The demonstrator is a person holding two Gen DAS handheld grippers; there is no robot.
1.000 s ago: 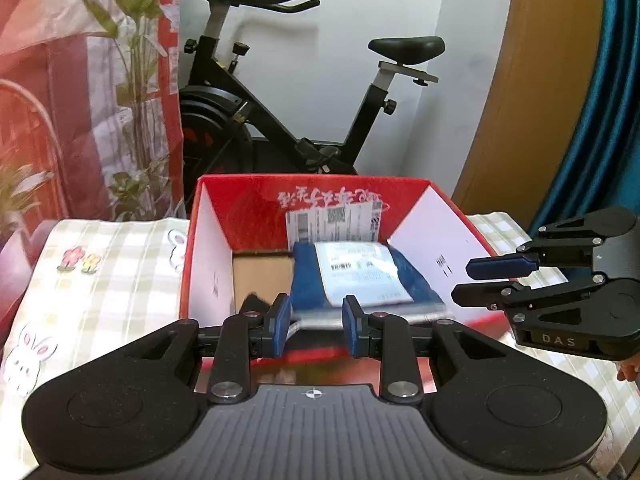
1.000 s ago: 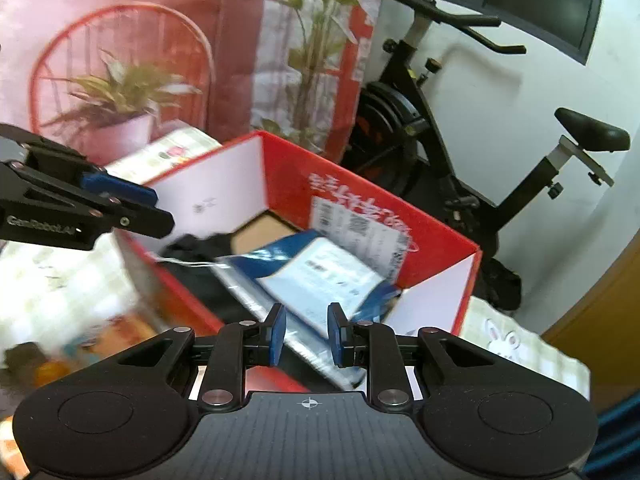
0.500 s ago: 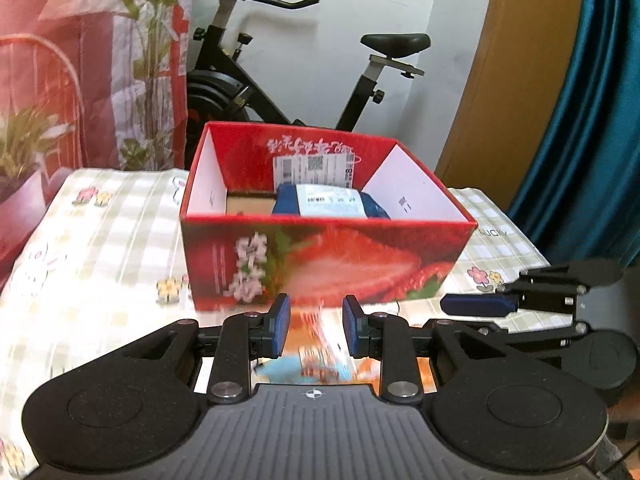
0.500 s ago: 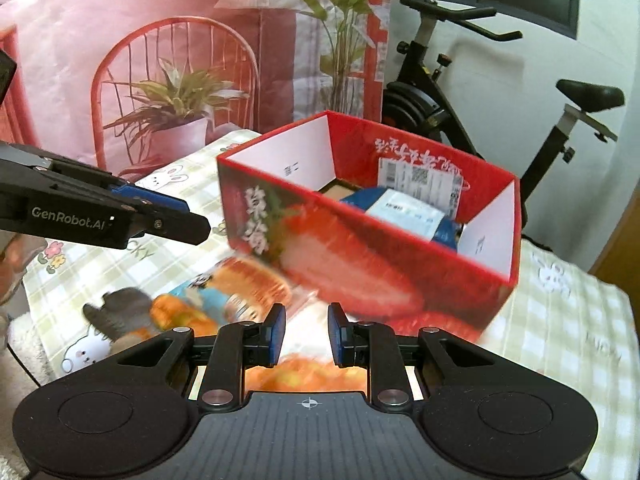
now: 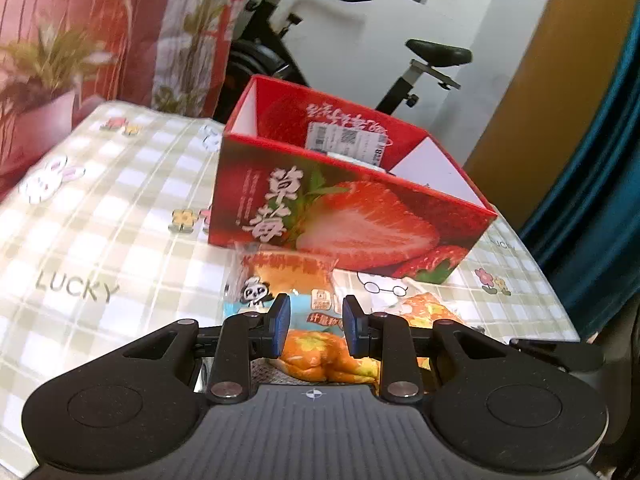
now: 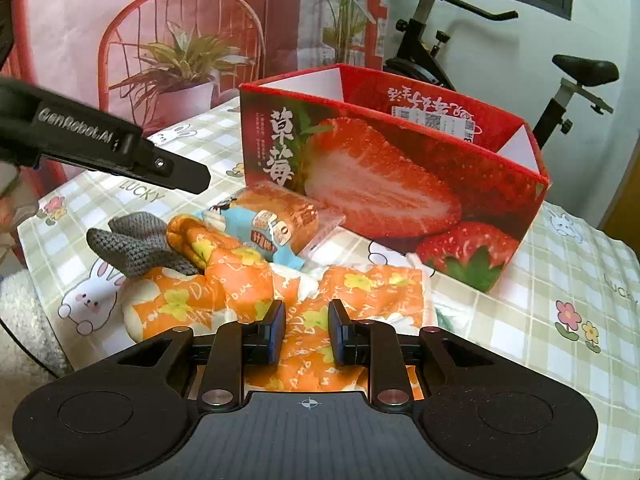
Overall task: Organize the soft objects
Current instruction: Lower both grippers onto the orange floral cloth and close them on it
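Observation:
A red strawberry-print box (image 5: 352,216) (image 6: 400,168) stands open on the checked tablecloth. In front of it lie a wrapped bread roll (image 6: 276,220) (image 5: 288,280), an orange flowered cloth (image 6: 280,296) (image 5: 320,352) and a grey knitted item (image 6: 136,244). My left gripper (image 5: 313,328) is open and empty, low over the bread roll and cloth. My right gripper (image 6: 306,330) is open and empty, just above the orange cloth. The left gripper's arm (image 6: 100,144) shows at the left of the right wrist view.
An exercise bike (image 6: 460,40) stands behind the table. A red-patterned curtain (image 6: 160,20) with a chair and plant print hangs at the back left. A blue curtain (image 5: 600,200) hangs at the right. The tablecloth (image 5: 100,216) spreads to the left of the box.
Both grippers have pulled back from over the box and dropped low in front of it. The blue package stays in the box. The cloth and bread roll have come into view.

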